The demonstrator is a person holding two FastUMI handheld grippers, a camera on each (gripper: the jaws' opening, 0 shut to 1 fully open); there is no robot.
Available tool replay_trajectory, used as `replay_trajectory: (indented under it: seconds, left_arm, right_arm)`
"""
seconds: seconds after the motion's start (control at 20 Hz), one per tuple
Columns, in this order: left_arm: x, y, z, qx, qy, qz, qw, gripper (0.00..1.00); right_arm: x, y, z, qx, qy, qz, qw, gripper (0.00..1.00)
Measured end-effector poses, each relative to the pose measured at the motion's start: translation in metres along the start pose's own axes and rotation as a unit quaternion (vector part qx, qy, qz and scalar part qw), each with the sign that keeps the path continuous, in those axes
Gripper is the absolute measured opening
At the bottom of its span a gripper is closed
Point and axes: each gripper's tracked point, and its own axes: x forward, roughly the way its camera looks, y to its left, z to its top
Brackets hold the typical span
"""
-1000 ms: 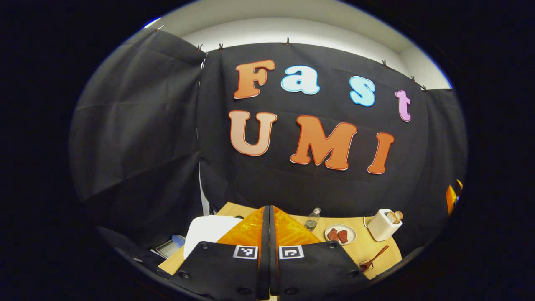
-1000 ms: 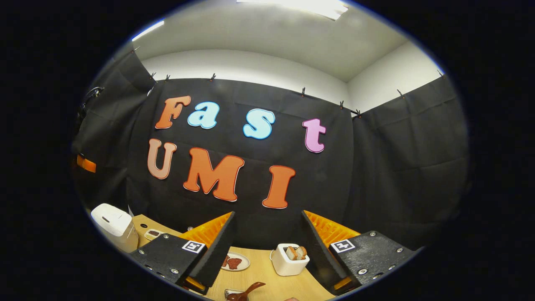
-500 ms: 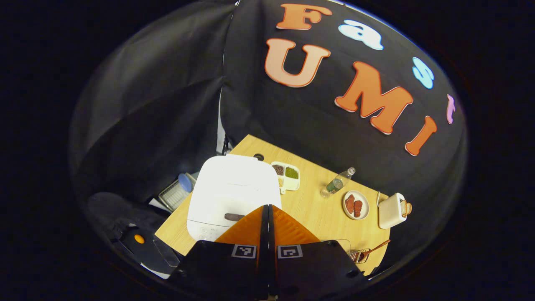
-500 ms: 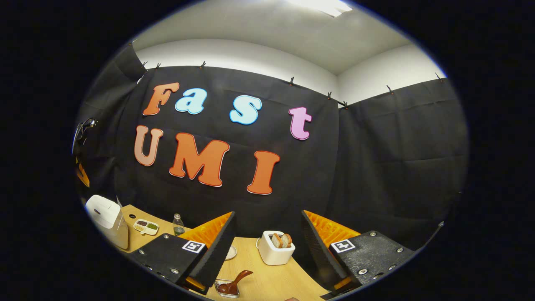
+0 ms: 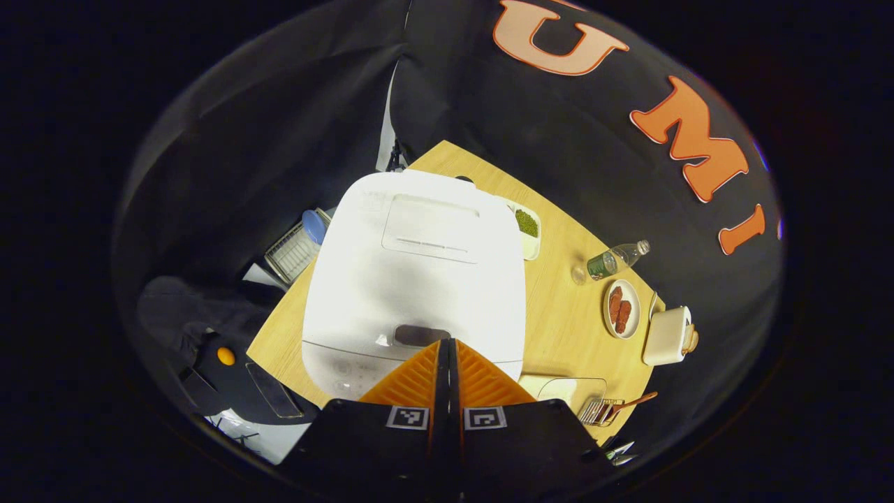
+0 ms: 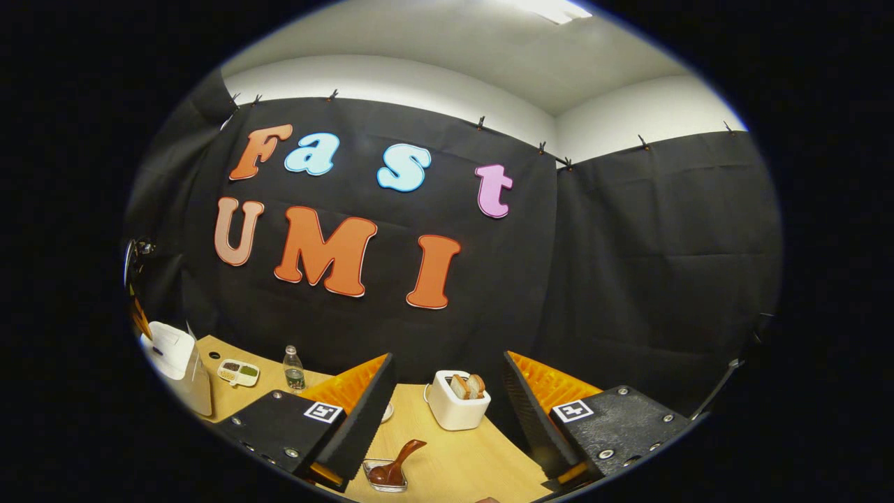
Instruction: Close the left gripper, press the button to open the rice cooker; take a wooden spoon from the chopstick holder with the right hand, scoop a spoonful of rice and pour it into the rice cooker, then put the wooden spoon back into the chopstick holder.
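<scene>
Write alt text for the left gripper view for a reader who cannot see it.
The left gripper, fingers shut together, points down at the dark button on the closed white rice cooker. Behind it on the wooden table are a water bottle, a plate of reddish food, a toaster and a wooden spoon.

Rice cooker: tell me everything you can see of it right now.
The rice cooker is a white, smooth, plastic-looking box with rounded corners, standing upright at the left end of the wooden table. Its lid is down, with a raised rectangular panel on top. A dark oblong button sits near the front edge, above faint control markings. The left gripper, fingers together, points at that button; contact cannot be told. A divided dish lies behind it.
</scene>
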Motion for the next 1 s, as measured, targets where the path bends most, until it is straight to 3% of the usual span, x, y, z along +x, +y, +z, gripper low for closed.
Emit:
replay_trajectory:
  seconds: [0.6,0.75,1.0]
  left_arm:
    - [0.041,0.014,-0.008,-0.004,0.022,-0.001,1.000,0.05]
    - [0.028,0.012,-0.002,0.008,-0.008,-0.002,1.000,0.05]
    - [-0.012,0.003,0.018,0.029,-0.105,0.010,0.994,0.05]
  right_arm:
    - [0.002,0.029,-0.021,0.013,0.036,0.022,0.999,0.92]
    - [0.005,0.029,-0.022,0.011,0.036,0.027,0.999,0.92]
    - [0.014,0.022,-0.031,0.018,0.047,0.031,0.998,0.92]
